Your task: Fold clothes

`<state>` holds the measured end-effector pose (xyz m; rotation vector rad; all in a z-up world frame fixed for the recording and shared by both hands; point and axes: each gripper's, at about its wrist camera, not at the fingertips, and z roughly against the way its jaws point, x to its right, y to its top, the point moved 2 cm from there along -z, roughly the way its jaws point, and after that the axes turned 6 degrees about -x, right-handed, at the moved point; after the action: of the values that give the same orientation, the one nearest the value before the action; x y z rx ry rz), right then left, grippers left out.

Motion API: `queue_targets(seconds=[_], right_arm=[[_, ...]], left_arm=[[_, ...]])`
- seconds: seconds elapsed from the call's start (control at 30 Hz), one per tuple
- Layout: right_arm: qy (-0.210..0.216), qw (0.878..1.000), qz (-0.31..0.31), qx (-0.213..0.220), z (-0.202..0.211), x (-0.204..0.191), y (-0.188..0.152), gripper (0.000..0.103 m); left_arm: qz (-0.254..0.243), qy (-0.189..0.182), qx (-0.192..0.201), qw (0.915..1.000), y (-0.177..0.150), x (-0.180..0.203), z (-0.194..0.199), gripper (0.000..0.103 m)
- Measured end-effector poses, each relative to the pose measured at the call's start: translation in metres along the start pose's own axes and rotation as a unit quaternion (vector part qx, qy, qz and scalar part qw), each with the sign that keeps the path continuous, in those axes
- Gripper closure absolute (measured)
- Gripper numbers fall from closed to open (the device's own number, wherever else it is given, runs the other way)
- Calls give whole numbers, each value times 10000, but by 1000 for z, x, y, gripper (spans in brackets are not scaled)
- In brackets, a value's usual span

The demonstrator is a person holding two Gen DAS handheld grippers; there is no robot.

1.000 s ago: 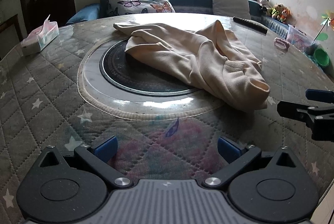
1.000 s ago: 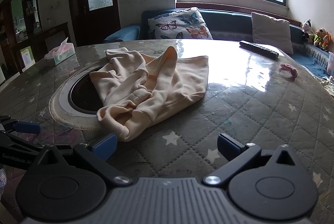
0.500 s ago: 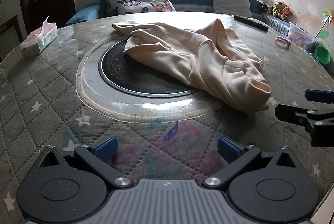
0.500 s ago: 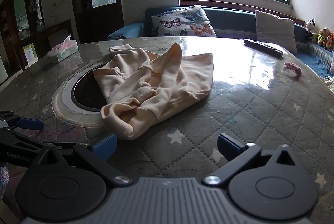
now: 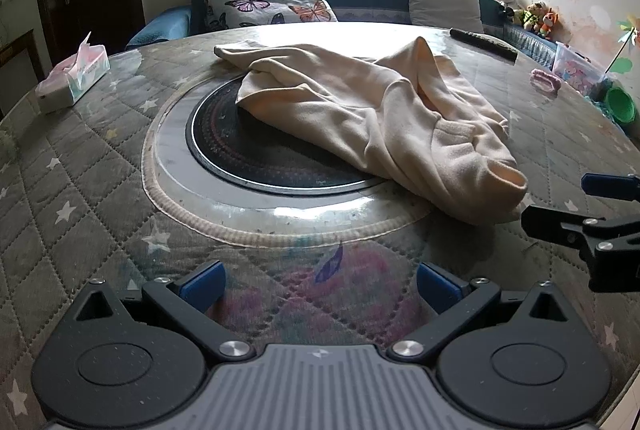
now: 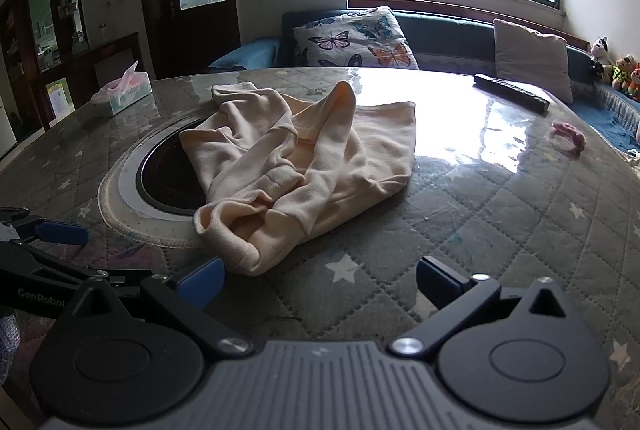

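Observation:
A crumpled cream garment (image 5: 372, 117) (image 6: 296, 165) lies in a heap on the round table, partly over the dark round inset (image 5: 256, 153). Its near cuff end points at the table's front edge. My left gripper (image 5: 320, 280) is open over the bare cover short of the inset, nothing between its blue pads. My right gripper (image 6: 320, 280) is also open, just short of the garment's near cuff (image 6: 236, 238), not touching it. Each gripper shows in the other's view: the right gripper (image 5: 592, 205) at the right edge, the left gripper (image 6: 44, 250) at the left edge.
The quilted star-pattern table cover (image 5: 80, 189) lies under a glossy sheet. A tissue box (image 5: 74, 75) stands far left, a remote (image 6: 510, 91) and a pink item (image 6: 568, 135) far right. A sofa with cushions (image 5: 272, 1) runs behind the table. Toys and a green bowl (image 5: 620, 105) sit at the right.
Both grippers have drifted slightly forward toward the garment and stayed open. The garment has not moved.

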<state>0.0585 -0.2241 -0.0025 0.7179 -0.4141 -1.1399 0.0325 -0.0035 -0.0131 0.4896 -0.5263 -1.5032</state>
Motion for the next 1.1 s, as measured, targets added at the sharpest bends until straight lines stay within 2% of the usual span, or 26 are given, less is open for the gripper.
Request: queue_targets(seconds=[0.67,1.1], right_arm=[[9,10000,79,27,-5,7,13,0],[152,9995,261,27,-3,10,31,0]], left_arm=[[-88,50,-7,9999,17,4,-9,0],[-104,138,231,9996,44,-5,-5,0]])
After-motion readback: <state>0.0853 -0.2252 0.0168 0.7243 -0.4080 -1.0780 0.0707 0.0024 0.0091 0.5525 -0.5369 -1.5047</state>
